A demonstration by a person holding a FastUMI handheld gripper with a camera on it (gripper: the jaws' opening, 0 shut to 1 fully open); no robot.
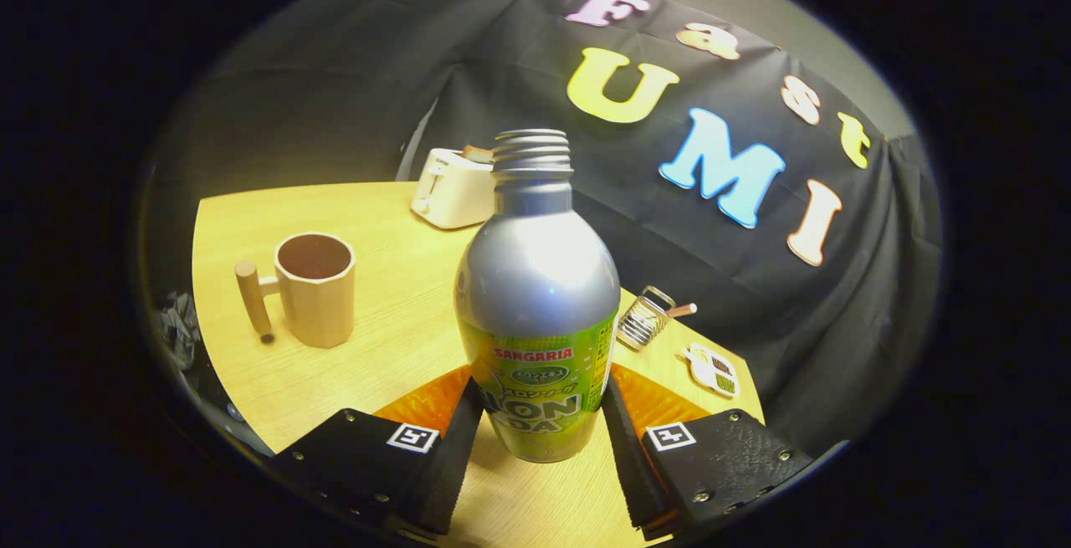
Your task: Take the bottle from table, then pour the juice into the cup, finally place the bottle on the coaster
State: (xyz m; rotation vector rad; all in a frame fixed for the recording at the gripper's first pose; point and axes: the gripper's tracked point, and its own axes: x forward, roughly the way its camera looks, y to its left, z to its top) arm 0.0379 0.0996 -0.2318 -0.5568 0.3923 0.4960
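Gripper (pixel 540 439) fingers clamp my bottle (pixel 535 314) above the coaster (pixel 661 402); next I judge carrying to the cup (pixel 316 289).

The fisheye camera is riding on the tongs (pixel 540 439), looking forward along the two fingers and slightly down over the wooden tabletop (pixel 393 339). It is sitting very near the bottle (pixel 537 314) and facing the booth's black cloth wall (pixel 669 280) beyond, with the horizon tilting noticeably.
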